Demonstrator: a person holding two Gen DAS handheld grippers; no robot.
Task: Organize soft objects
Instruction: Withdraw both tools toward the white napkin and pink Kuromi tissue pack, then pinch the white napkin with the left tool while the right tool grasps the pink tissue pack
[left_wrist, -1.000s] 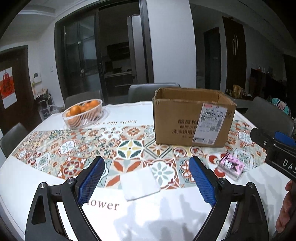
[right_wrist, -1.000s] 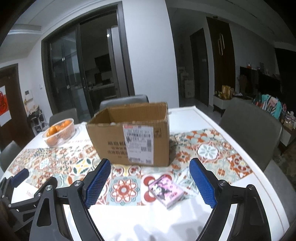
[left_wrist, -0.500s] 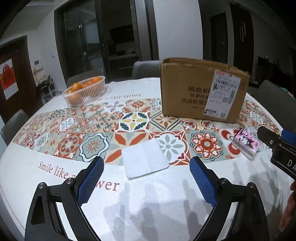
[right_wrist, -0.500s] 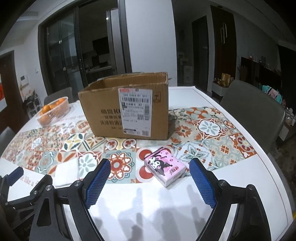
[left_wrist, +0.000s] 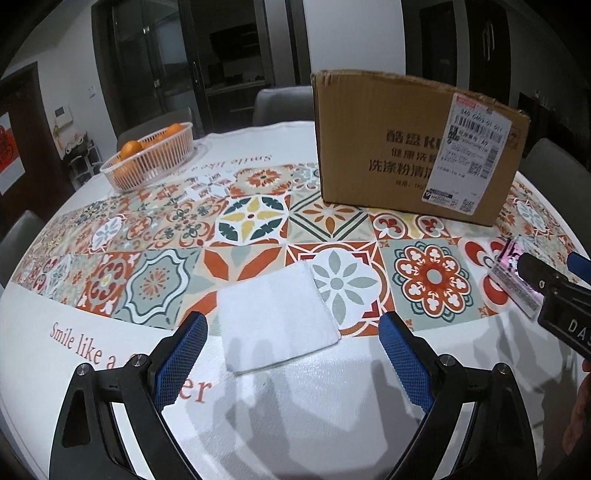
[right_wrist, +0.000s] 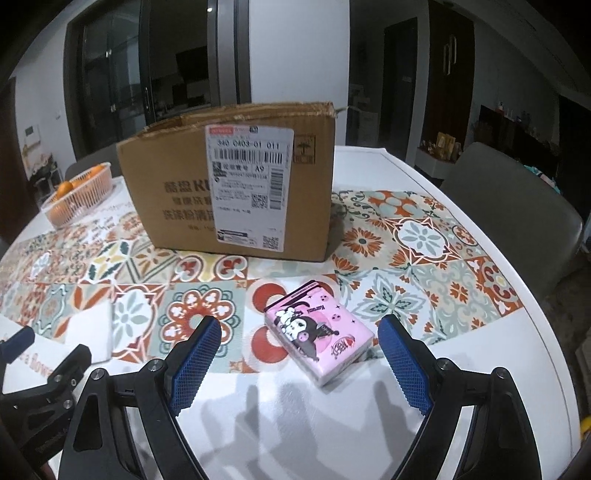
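A folded white cloth (left_wrist: 275, 317) lies flat on the patterned tablecloth, just ahead of my left gripper (left_wrist: 293, 347), which stands open above the table with nothing between its blue pads. A pink tissue pack (right_wrist: 319, 338) with a cartoon print lies between and slightly ahead of the fingers of my right gripper (right_wrist: 299, 354), also open and not touching it. The left wrist view shows the pink tissue pack (left_wrist: 511, 284) partly hidden behind the right gripper's black finger. The white cloth (right_wrist: 90, 332) shows at the left of the right wrist view.
An open cardboard box (left_wrist: 410, 147) with a shipping label stands behind both items. A white basket (left_wrist: 149, 158) of oranges sits at the far left. Grey chairs (right_wrist: 517, 206) ring the round table. A hand shows at the right edge of the left wrist view.
Both grippers have come down and forward toward the table and tilted further down. The cloth and the tissue pack now sit much closer to the fingertips. Both stayed open.
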